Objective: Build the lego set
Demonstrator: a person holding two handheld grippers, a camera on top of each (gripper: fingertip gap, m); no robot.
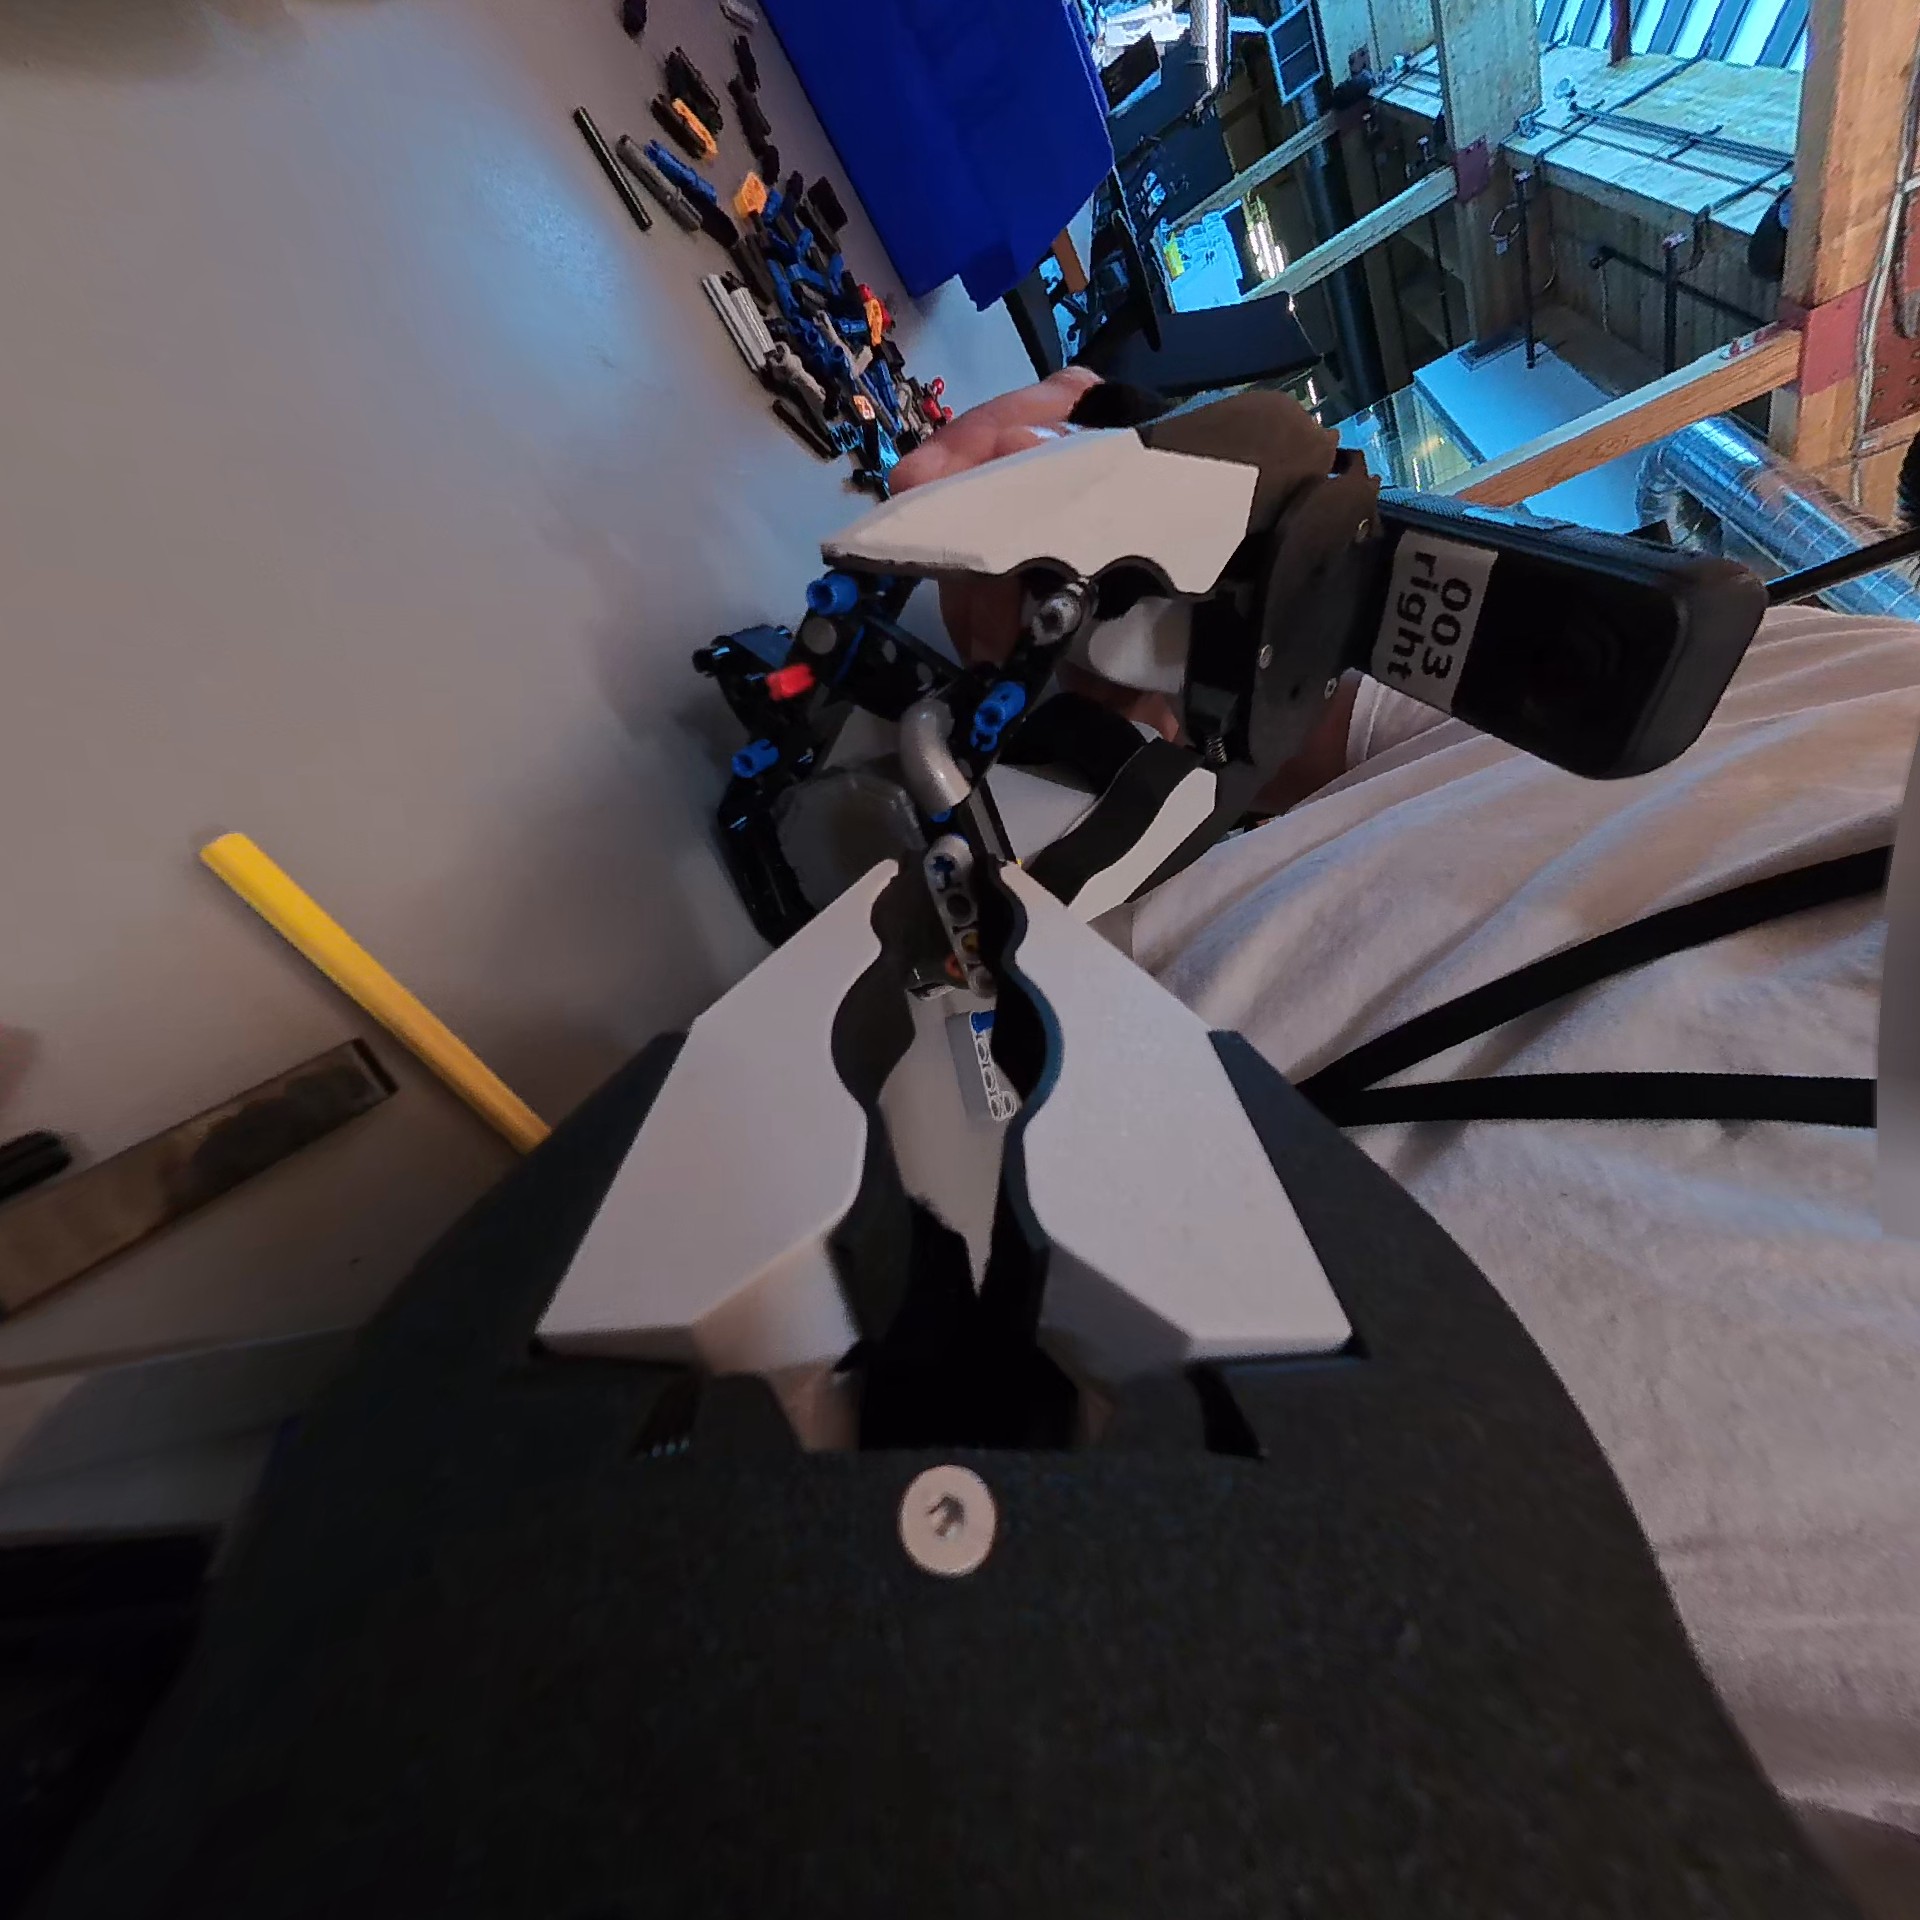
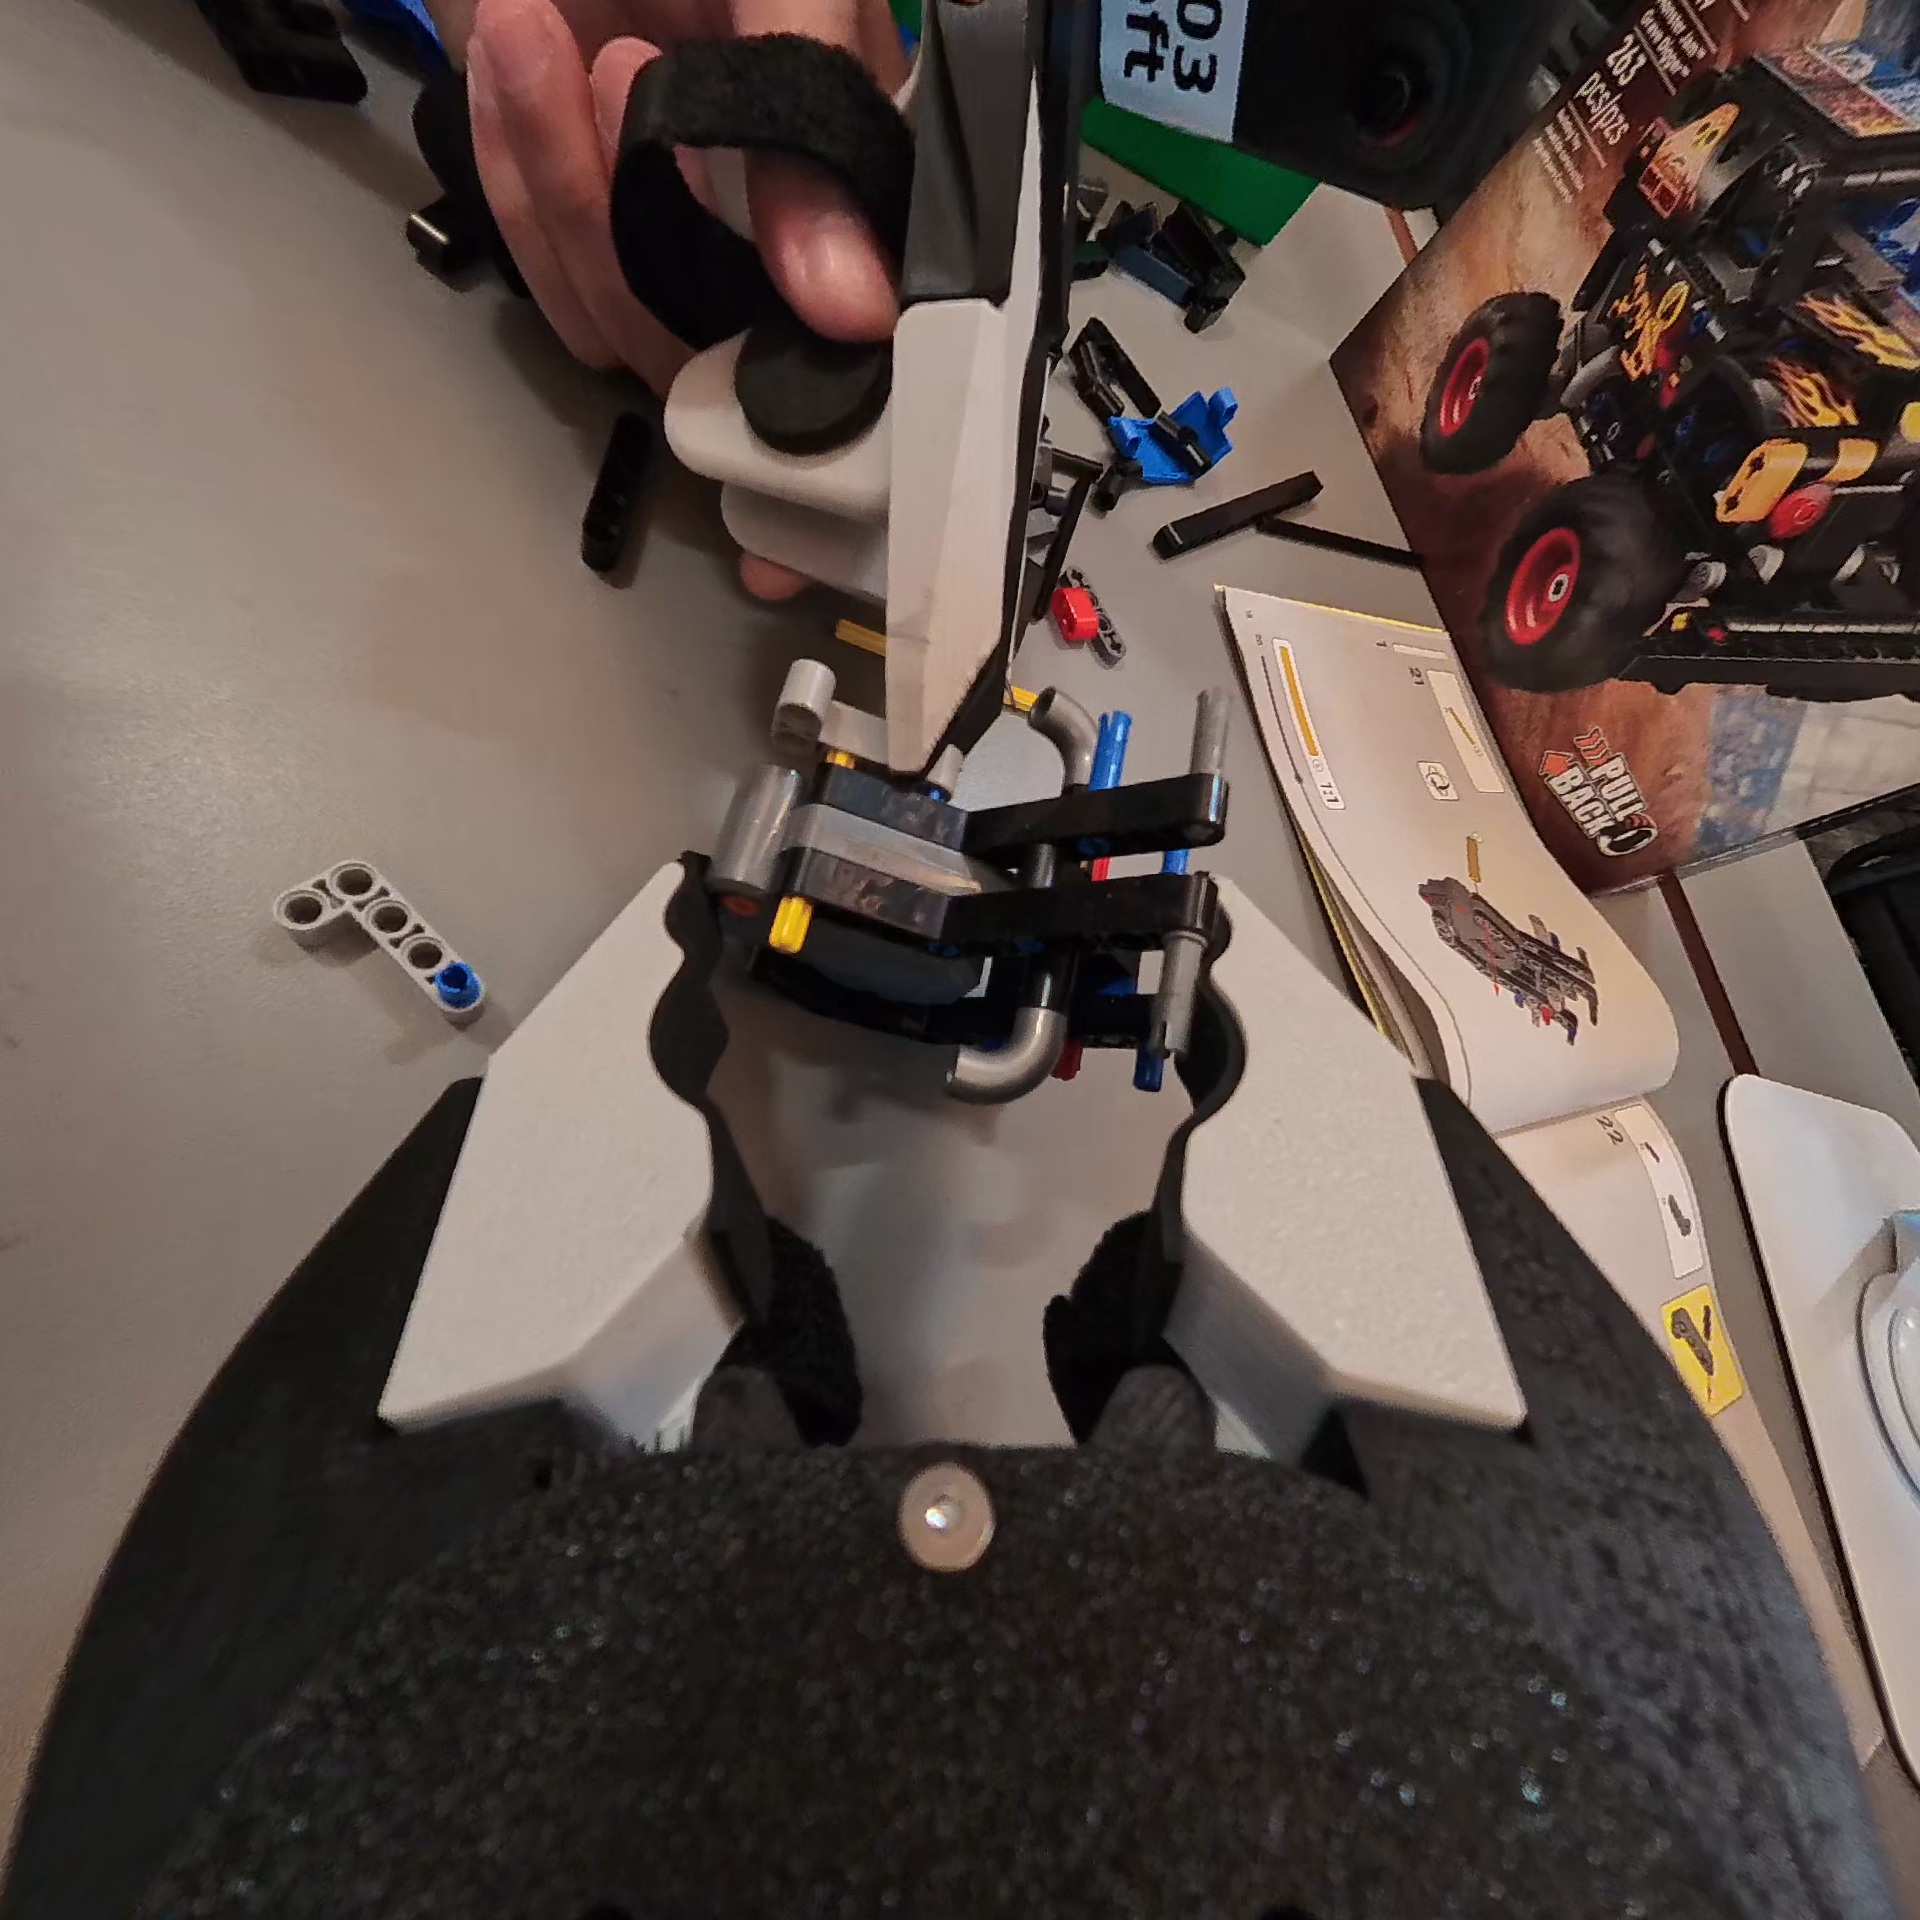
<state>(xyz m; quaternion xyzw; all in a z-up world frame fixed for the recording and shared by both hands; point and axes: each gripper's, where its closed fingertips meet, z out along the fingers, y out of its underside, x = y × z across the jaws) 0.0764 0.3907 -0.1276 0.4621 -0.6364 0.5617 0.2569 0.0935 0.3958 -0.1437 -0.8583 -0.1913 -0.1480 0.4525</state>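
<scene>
A: The right gripper point(image 2: 951, 935) is clamped across the half-built chassis point(image 2: 935, 883), one finger on each side, holding it just above the table point(image 2: 208, 520). I'd say that is to keep it steady while the other side works on it.

B: And the left gripper point(image 1: 951, 935)?

A: Its jaws are nearly together, pinching a small grey beam point(image 1: 954, 914) at the tips. In the right wrist view the same gripper comes down from above and its tip meets the top of the chassis beside a grey elbow pipe point(image 2: 1070, 727).

B: So it is seating that beam?

A: That is my reading: one side braces, the other presses. Whether the beam is fully home I cannot tell; the fingers hide the joint.

B: What lies around?

A: A grey L-shaped beam with a blue pin point(image 2: 379, 925) sits on the table to the left, apart from the build. The open instruction booklet point(image 2: 1455, 883) and the set's box point(image 2: 1662, 468) lie to the right, probably kept within sight for reference. Loose black, blue and orange parts point(image 1: 790, 301) are heaped farther off, near a blue bin point(image 1: 935, 135).
</scene>
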